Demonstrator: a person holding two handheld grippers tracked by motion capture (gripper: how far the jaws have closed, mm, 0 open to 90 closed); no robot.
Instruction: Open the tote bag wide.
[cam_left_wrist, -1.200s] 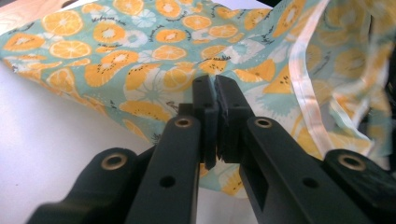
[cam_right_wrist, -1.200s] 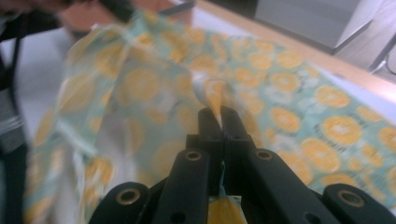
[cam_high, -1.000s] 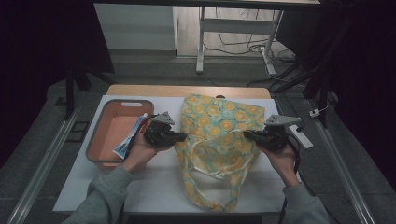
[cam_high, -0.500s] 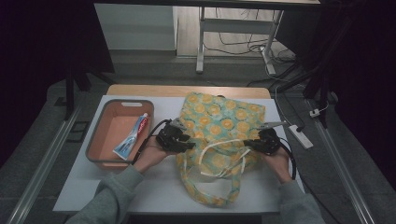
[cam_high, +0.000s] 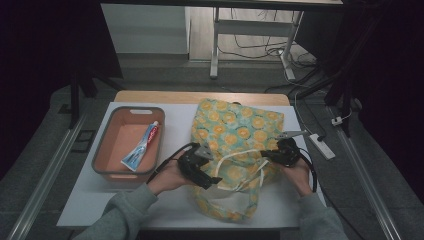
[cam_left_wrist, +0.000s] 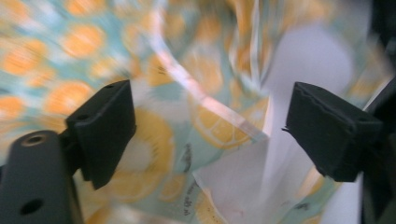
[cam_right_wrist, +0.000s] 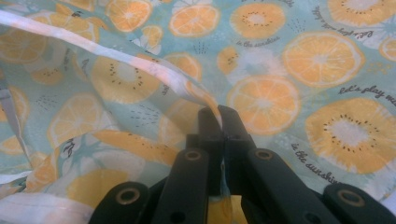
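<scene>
A teal cloth bag (cam_high: 235, 122) printed with orange slices lies on the white table, its mouth and white handles (cam_high: 240, 156) toward the person. My left gripper (cam_high: 214, 179) rests at the mouth's left side. Its jaws have just been opening and now stand wide apart (cam_left_wrist: 208, 135), with bag cloth (cam_left_wrist: 46, 60) behind them and nothing pressed between the pads. At the mouth's right side, my right gripper (cam_high: 271, 156) is shut (cam_right_wrist: 219, 119) on the bag's hemmed rim (cam_right_wrist: 154, 70), a fold of cloth pinched between its tips.
An orange tray (cam_high: 107, 167) stands left of the bag with a toothpaste tube (cam_high: 142, 146) lying in it. A power strip (cam_high: 320, 146) lies off the table's right edge. A wooden strip runs along the far edge of the table.
Both hands have come down and toward the person. The left gripper let go of the bag's left edge and moved right to its mouth. The raised mouth has sunk, and the handles now lie across it.
</scene>
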